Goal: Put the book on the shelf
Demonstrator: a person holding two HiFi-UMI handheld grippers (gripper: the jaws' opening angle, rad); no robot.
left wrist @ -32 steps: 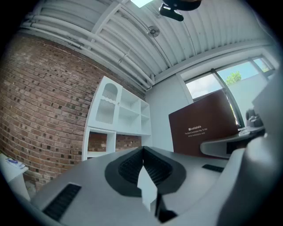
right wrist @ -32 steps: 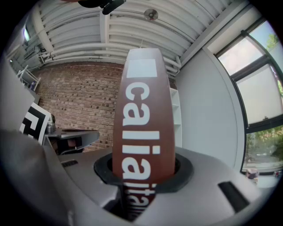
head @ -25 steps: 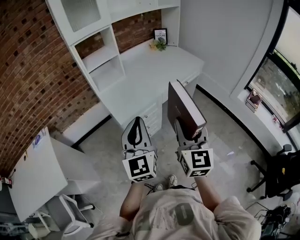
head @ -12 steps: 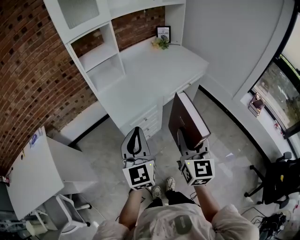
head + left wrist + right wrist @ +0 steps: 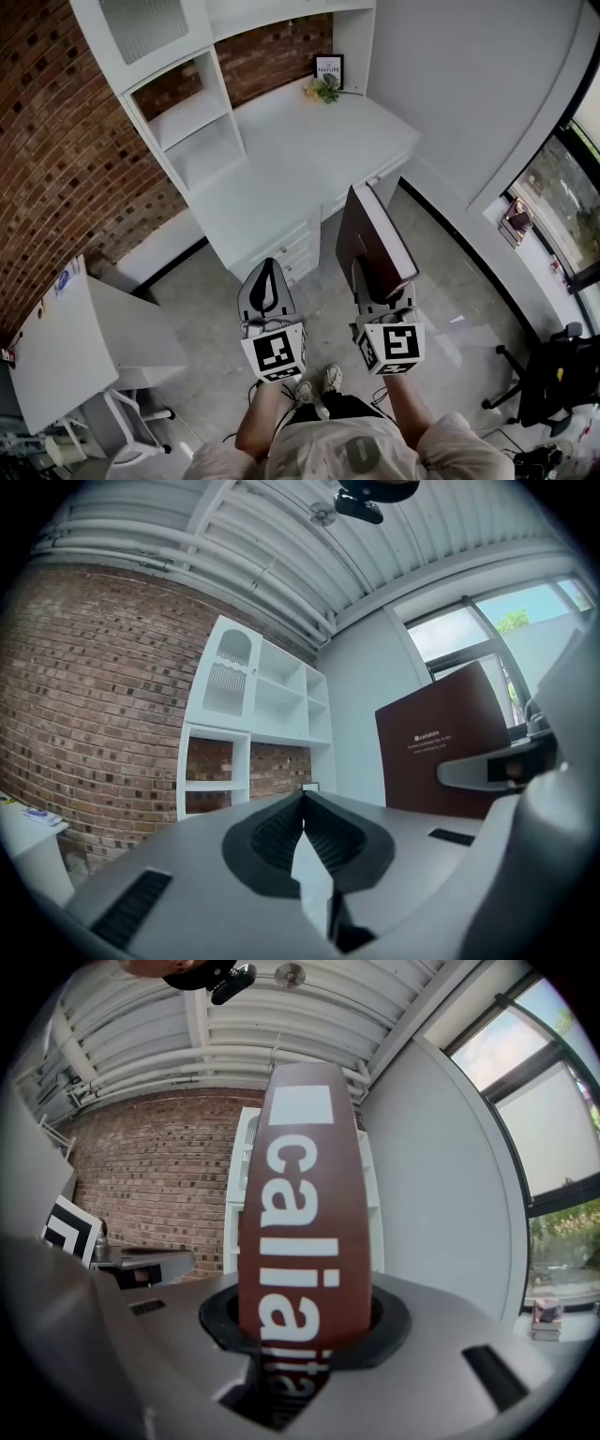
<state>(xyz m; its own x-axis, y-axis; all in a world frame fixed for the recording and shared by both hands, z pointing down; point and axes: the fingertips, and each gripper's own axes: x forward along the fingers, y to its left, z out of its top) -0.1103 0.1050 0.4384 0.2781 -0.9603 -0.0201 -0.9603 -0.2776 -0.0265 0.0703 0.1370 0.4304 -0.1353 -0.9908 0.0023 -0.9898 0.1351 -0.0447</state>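
jaws of the right gripper (image 5: 298,1335) pinch the lower end of the book (image 5: 300,1204), which rises upright between them with its spine toward that gripper's camera. jaws of the left gripper (image 5: 302,799) are pressed together with nothing between them.

from the head view, both grippers are held out in front of the person's chest, side by side and near each other, forearms reaching forward and the marker cubes facing up at the camera. the left gripper (image 5: 265,270) points toward the white desk (image 5: 281,178). the brown book (image 5: 370,234) stands on edge above the right gripper (image 5: 367,272), over the grey floor just in front of the desk's drawers, well apart from the white shelf unit (image 5: 202,122) against the brick wall (image 5: 56,141).

big white letters on the spine read "calia", the rest running down into the jaws. the back cover (image 5: 441,742) carries a small white line of print, too small to read. at the far end of the desk a framed sign (image 5: 328,68) reads "nature", with a small plant (image 5: 322,89) just beside it.
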